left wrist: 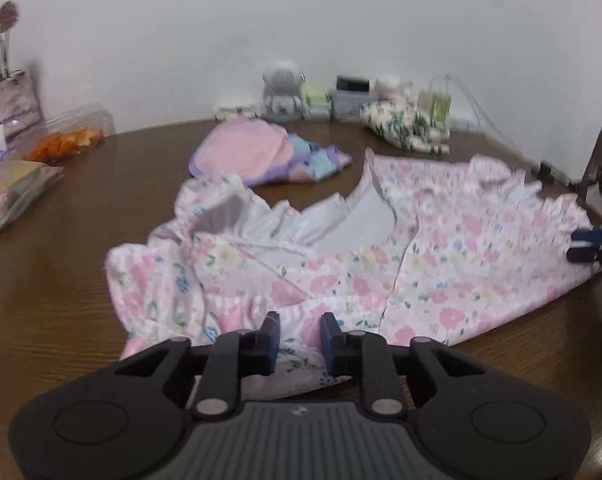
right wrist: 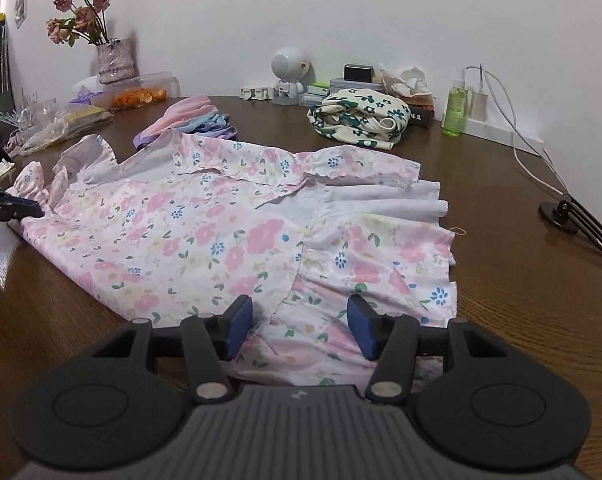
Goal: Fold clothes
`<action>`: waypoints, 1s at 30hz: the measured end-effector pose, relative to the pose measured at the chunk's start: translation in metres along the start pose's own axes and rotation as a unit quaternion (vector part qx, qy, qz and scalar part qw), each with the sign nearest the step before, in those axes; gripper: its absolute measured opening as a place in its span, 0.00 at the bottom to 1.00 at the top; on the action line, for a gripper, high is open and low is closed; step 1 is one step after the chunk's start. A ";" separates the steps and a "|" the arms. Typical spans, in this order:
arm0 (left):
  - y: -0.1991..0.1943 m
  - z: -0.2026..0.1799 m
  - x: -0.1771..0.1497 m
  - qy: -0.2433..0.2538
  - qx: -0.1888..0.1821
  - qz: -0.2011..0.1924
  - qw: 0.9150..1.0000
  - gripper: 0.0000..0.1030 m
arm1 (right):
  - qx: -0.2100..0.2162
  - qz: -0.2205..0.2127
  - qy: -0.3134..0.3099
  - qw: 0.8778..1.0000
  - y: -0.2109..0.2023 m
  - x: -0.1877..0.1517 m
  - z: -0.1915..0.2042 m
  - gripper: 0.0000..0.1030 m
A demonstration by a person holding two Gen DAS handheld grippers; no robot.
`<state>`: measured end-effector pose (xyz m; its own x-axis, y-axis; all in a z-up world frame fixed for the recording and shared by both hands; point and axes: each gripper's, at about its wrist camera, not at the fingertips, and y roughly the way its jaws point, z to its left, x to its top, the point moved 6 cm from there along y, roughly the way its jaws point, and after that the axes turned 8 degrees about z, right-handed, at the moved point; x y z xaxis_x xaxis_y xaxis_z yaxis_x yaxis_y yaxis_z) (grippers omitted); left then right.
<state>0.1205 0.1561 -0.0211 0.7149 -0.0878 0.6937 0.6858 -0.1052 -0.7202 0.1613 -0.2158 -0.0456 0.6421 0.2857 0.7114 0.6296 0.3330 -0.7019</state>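
Dress [right wrist: 221,232] spread on table [right wrist: 521,300] | left claw [left wrist: 299,338] and right claw [right wrist: 301,326] over near hem, parted, empty

Along the tabletop's [right wrist: 521,300] far edge stand a vase of dried roses [right wrist: 115,60] at left, a small white speaker [right wrist: 288,70], and a green spray bottle [right wrist: 455,106] at right.

Each view sits just behind its own claw, tilted down across the tabletop [left wrist: 61,280] toward the white wall. The left wrist view looks from one end of the floral dress [left wrist: 341,264], the right wrist view from the other; both share the dress and the folded clothes behind it
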 end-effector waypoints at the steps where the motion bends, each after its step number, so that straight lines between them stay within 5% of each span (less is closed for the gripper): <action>1: -0.008 0.002 0.000 -0.004 -0.002 -0.011 1.000 0.22 | 0.004 -0.009 0.002 1.000 -0.004 0.001 0.001 0.52; 5: -0.028 0.013 -0.003 -0.019 0.008 -0.035 0.999 0.22 | 0.018 -0.030 0.000 0.999 -0.015 0.010 0.007 0.54; 15: -0.013 0.047 -0.019 -0.049 0.087 0.009 0.995 0.20 | 0.016 0.006 0.006 1.000 0.009 0.005 0.008 0.57; 22: -0.019 0.049 -0.033 -0.065 0.090 -0.002 0.994 0.21 | 0.009 0.011 -0.019 1.000 0.012 0.003 0.018 0.70; 24: -0.020 0.049 -0.034 -0.068 0.088 -0.001 0.994 0.25 | 0.008 0.014 -0.019 1.000 0.012 0.004 0.019 0.72; 28: -0.030 0.045 -0.032 -0.083 0.085 -0.019 0.993 0.69 | 0.007 0.021 -0.017 1.000 0.011 0.004 0.021 0.75; 30: -0.037 0.040 -0.029 -0.083 0.080 -0.033 0.993 0.78 | 0.005 0.025 -0.019 0.999 0.010 0.003 0.022 0.76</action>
<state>0.0794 0.2017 -0.0150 0.6717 0.0808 0.7364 0.7347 0.0551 -0.6762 0.1600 -0.1917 -0.0500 0.6558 0.3356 0.6763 0.5924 0.3265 -0.7365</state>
